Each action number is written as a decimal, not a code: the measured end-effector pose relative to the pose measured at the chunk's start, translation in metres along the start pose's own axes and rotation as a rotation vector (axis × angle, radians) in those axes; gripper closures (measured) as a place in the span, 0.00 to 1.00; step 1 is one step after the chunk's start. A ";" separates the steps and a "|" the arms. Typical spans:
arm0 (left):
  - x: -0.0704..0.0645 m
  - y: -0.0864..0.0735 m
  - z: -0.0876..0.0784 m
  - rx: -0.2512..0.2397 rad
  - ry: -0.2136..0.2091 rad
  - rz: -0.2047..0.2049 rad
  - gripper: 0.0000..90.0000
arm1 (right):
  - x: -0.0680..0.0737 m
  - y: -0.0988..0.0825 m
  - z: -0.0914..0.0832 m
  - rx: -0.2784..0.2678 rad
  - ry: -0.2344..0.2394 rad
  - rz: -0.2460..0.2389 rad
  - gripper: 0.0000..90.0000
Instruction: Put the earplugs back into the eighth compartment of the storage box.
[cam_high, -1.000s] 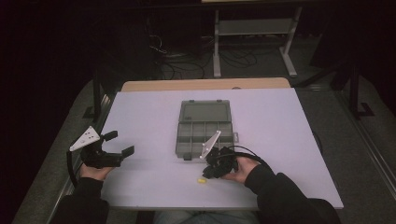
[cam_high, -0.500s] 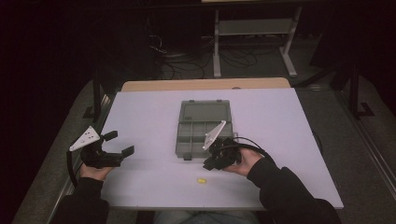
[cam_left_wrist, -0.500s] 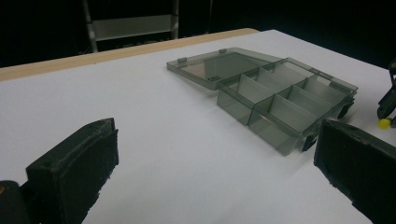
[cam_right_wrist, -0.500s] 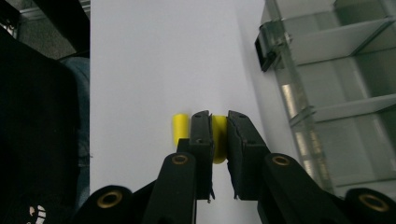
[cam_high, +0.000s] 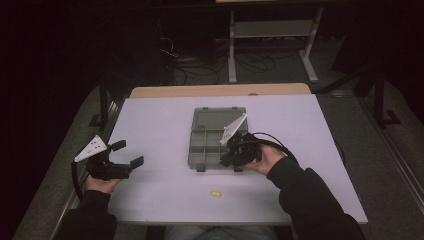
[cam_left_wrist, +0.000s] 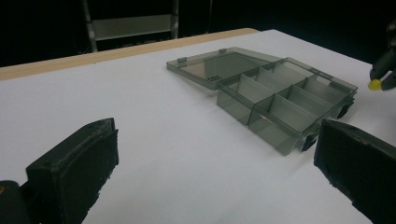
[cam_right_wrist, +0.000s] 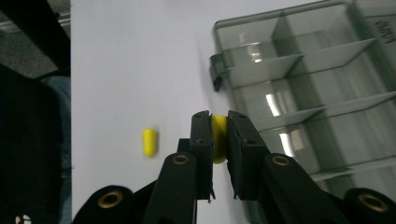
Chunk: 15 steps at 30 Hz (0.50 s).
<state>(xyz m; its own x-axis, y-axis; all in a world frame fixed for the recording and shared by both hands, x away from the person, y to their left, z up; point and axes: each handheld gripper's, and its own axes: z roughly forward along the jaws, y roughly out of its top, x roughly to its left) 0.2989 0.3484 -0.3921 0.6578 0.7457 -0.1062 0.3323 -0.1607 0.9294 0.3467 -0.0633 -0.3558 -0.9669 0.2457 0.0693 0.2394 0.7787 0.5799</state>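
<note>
A darkened workroom is framing a white table (cam_high: 150, 125). At its left edge, the left gripper (cam_high: 126, 156) is hovering with jaws spread wide, gripping nothing. At centre, the open grey organiser box (cam_high: 212, 145) is lying with its lid flat. The right gripper (cam_right_wrist: 218, 135), far nearer, is pinching a yellow capsule (cam_right_wrist: 219, 139) beside the box's near edge, compartments lying just beyond. A second yellow capsule (cam_high: 215, 193) is lying loose on the table towards the person.

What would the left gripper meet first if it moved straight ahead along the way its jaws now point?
Probably the grey compartment box: in the left gripper view it lies ahead between the open jaws of the left gripper, past bare white table. Depth is unclear; a level push might pass above its low walls.
</note>
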 end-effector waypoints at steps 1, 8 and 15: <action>0.000 0.000 0.000 0.000 0.000 0.000 0.00 | 0.000 0.000 0.000 0.000 0.000 0.000 0.88; 0.000 0.000 0.000 0.000 0.000 0.000 0.00 | -0.020 0.003 -0.013 -0.025 -0.038 0.039 0.88; 0.000 0.000 0.000 0.002 0.000 0.001 0.00 | -0.035 -0.005 -0.017 -0.028 -0.059 0.081 0.88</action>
<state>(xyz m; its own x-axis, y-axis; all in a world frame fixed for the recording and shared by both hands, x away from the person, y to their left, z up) 0.2987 0.3486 -0.3921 0.6581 0.7455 -0.1052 0.3331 -0.1630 0.9287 0.3779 -0.0852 -0.3475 -0.9375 0.3409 0.0695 0.3129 0.7389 0.5967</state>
